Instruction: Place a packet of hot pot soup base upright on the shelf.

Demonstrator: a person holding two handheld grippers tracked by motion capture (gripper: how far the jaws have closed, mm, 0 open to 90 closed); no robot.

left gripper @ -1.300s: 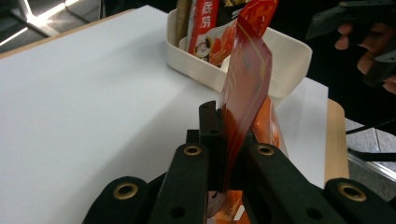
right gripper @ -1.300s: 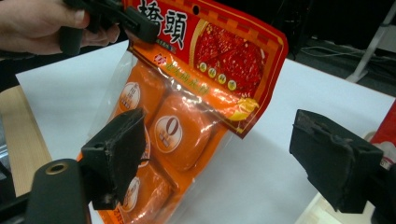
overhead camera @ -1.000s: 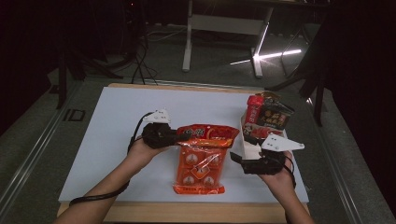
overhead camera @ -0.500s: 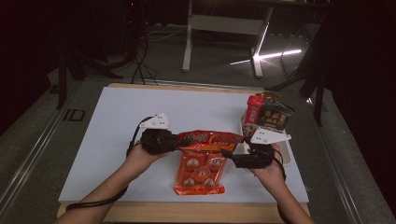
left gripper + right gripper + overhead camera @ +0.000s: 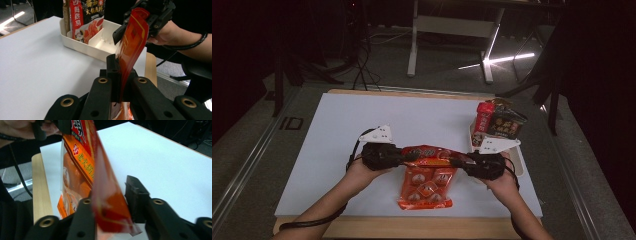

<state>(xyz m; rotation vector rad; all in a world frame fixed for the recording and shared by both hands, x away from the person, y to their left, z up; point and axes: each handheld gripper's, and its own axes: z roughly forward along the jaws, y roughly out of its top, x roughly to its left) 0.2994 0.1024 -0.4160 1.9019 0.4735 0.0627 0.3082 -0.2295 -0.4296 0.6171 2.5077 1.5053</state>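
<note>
Red snack bag (image 5: 426, 172) held above white desk (image 5: 332, 135) by top edge. Left tongs (image 5: 408, 156) clamped on bag's left corner. Right tongs (image 5: 453, 162) just been closing, right corner between jaws, one pad apart from it. White tray (image 5: 522, 165) near right hand.

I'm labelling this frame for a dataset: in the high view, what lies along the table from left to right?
Left gripper → orange-red snack pouch → right gripper → white divided tray holding the upright packets.
</note>
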